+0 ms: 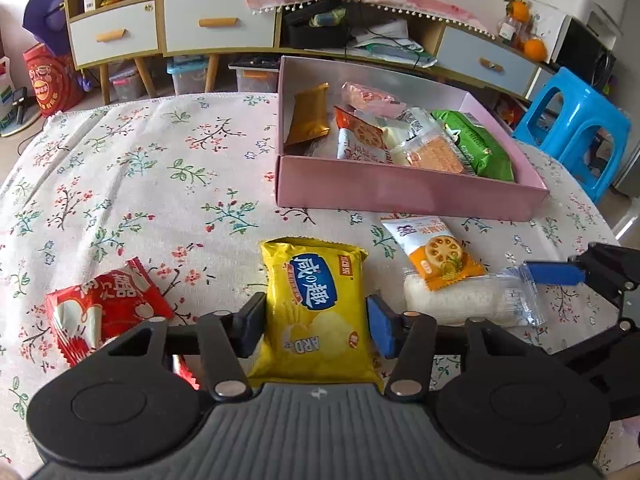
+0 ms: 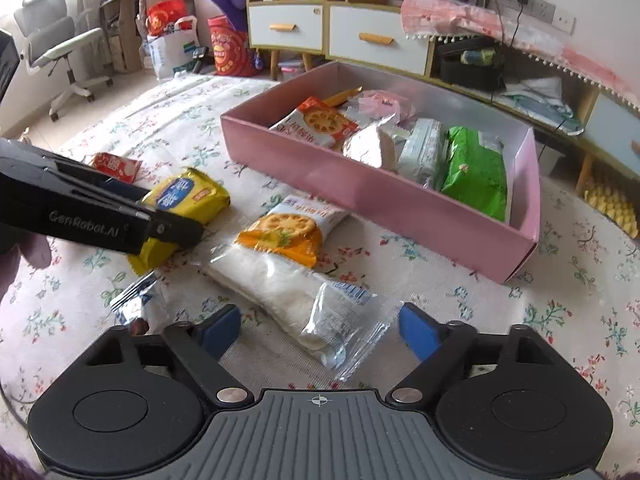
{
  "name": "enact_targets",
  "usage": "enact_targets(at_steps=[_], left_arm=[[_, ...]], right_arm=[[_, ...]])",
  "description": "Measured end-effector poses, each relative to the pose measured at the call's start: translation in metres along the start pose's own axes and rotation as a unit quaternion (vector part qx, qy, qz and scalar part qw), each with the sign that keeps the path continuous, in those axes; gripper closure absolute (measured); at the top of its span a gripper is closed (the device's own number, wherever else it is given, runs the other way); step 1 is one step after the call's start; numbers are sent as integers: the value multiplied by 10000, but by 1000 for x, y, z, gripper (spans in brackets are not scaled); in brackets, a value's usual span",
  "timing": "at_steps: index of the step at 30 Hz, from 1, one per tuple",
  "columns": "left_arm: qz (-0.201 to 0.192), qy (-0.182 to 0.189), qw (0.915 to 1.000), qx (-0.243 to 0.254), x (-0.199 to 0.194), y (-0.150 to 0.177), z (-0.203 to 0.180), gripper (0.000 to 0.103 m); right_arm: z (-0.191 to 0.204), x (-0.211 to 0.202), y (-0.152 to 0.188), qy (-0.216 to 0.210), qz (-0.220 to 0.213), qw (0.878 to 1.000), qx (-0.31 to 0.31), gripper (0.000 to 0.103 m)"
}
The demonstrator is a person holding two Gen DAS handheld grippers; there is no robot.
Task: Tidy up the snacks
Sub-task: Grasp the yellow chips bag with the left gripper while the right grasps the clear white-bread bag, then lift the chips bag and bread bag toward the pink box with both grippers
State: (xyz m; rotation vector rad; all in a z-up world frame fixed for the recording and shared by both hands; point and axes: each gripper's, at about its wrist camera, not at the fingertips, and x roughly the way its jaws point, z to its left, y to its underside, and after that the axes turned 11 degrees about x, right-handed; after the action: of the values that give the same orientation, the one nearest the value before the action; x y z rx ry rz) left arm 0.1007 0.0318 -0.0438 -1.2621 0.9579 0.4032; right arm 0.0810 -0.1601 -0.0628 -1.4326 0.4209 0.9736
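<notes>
A pink box (image 1: 400, 190) (image 2: 360, 184) holds several snack packets. On the floral cloth lie a yellow chip packet (image 1: 318, 308) (image 2: 188, 196), a red packet (image 1: 100, 308) (image 2: 116, 166), an orange cracker packet (image 1: 436, 254) (image 2: 290, 230) and a clear white-cake packet (image 1: 460, 300) (image 2: 296, 300). My left gripper (image 1: 316, 326) straddles the yellow packet, fingers (image 1: 252, 324) touching its sides; whether it grips is unclear. My right gripper (image 2: 320, 330) is open around the end of the clear packet. It also shows in the left wrist view (image 1: 560, 274).
A small blue-white packet (image 2: 138, 304) lies left of the right gripper. Beyond the table stand drawers (image 1: 160, 28), a blue stool (image 1: 572, 128) and an office chair (image 2: 60, 44).
</notes>
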Motion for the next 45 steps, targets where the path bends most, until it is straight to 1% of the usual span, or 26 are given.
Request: enact_targets(at_steps=[3, 5, 9, 11, 14, 18, 19, 21, 22, 23, 24, 25, 28, 32, 36, 40, 45], left_arm=[[12, 25, 10000, -90, -1, 0, 3, 54], [23, 26, 9999, -136, -2, 0, 5, 55], [32, 28, 9998, -182, -2, 0, 6, 55], [35, 14, 9999, -152, -2, 0, 5, 55], [40, 12, 9999, -118, -2, 0, 4, 54], [45, 18, 9999, -105, -2, 0, 4, 54], [46, 16, 9999, -96, -2, 0, 4, 54], [43, 11, 10000, -75, -1, 0, 4, 54], [44, 11, 10000, -75, -2, 0, 4, 54], [44, 13, 10000, -83, -2, 0, 4, 54], [47, 15, 9999, -95, -2, 0, 4, 55], [55, 23, 9999, -122, -2, 0, 5, 55], [96, 94, 9996, -239, -3, -1, 7, 56], [135, 168, 9991, -375, -6, -1, 11, 56], [185, 209, 9982, -522, -9, -3, 14, 57], [113, 269, 9974, -654, -18, -6, 17, 57], [17, 328, 9967, -740, -25, -10, 17, 57]], right_arm=[[-1, -11, -4, -348, 106, 9993, -124, 19], [-5, -19, -5, -460, 92, 9988, -138, 21], [-11, -24, -8, -239, -119, 9996, -22, 19], [-12, -21, -10, -265, -114, 9996, 6, 19], [-4, -12, -9, -241, -70, 9995, -199, 19], [9, 0, -2, -36, -76, 9982, -594, 21], [11, 1, -1, 10, -82, 9978, -662, 23], [14, 0, 2, 14, -171, 9969, -766, 33], [15, -1, 2, -34, -171, 9968, -774, 47], [15, -1, 1, -99, -136, 9971, -745, 57], [15, -1, 1, -137, -116, 9974, -693, 60], [16, -2, 1, -154, -102, 9975, -685, 66], [20, -4, 1, -176, -109, 9970, -744, 73], [17, -12, -2, -320, -86, 9979, -554, 77], [10, -21, -6, -504, -33, 9984, -234, 78], [2, -29, -10, -717, 5, 9973, 159, 79], [-6, -42, -16, -976, -20, 9931, 654, 79]])
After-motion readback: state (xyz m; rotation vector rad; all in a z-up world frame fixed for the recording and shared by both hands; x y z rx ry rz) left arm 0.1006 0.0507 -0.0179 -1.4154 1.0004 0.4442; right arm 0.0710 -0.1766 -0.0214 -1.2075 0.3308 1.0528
